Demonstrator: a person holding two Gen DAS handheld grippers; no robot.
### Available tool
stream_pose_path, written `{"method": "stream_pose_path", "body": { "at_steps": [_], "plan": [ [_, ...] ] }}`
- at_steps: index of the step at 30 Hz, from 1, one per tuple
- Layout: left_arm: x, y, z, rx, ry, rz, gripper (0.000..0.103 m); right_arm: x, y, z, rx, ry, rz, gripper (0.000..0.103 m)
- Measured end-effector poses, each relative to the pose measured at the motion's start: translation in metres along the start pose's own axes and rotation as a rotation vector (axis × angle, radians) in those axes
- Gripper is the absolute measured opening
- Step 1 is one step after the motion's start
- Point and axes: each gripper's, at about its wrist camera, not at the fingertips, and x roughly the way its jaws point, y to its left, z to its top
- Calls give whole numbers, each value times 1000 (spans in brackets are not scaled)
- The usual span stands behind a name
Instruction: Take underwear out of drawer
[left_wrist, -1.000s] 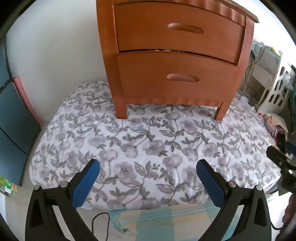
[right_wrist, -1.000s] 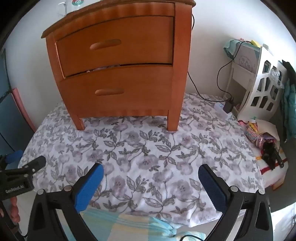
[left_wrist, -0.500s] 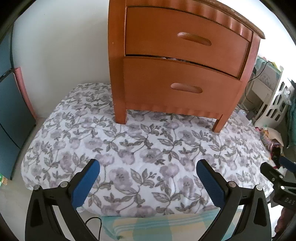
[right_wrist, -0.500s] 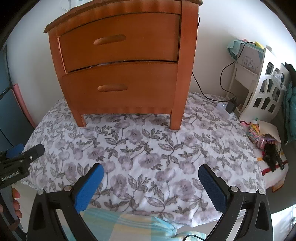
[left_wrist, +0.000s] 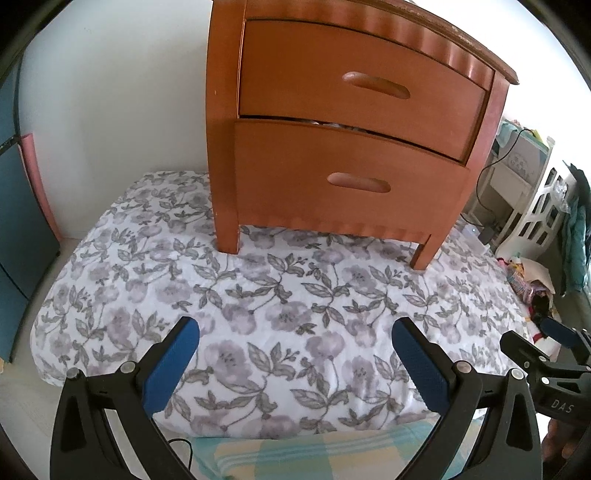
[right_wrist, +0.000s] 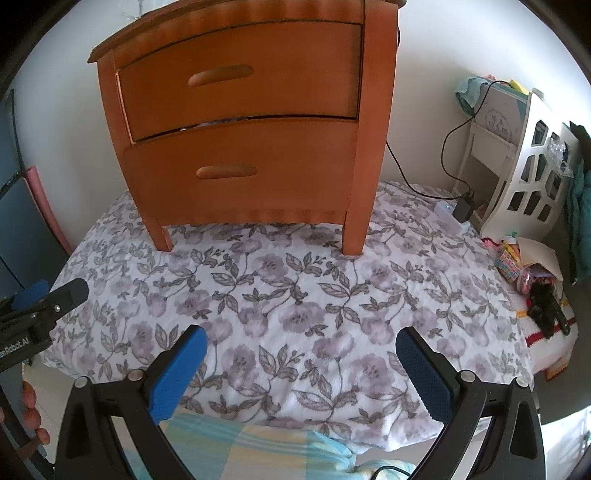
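Note:
A wooden nightstand (left_wrist: 340, 140) (right_wrist: 243, 122) stands on a floral quilt, with two drawers. The top drawer (left_wrist: 362, 81) (right_wrist: 240, 74) and the bottom drawer (left_wrist: 347, 181) (right_wrist: 236, 170) both look pushed in; a thin gap between them shows a sliver of pale fabric (left_wrist: 332, 124). No underwear is plainly visible. My left gripper (left_wrist: 295, 343) hangs open over the quilt, well short of the nightstand. My right gripper (right_wrist: 301, 349) is open too, nothing between its fingers. Each gripper shows at the edge of the other's view (left_wrist: 546, 343) (right_wrist: 44, 295).
The floral quilt (left_wrist: 295, 295) (right_wrist: 295, 295) covers the floor in front of the nightstand. A striped blanket (left_wrist: 314, 454) lies near me. A white shelf unit (right_wrist: 532, 166), a cable with charger (right_wrist: 461, 210) and small clutter (right_wrist: 532, 273) sit right. A dark panel (left_wrist: 14, 206) stands left.
Both grippers have risen and come slightly nearer the nightstand, which now looms larger; the left view has swung leftward. Both stay open.

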Motion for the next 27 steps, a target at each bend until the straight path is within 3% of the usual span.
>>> {"method": "stream_pose_path", "body": {
  "at_steps": [6,27],
  "plan": [
    [0,-3,-3,29,7,29,103,4,3,-3,-8,17,3,103],
    [5,10,-5,-40,41,18,103,6,3,-4,-7,32,-17,103]
  ]
}}
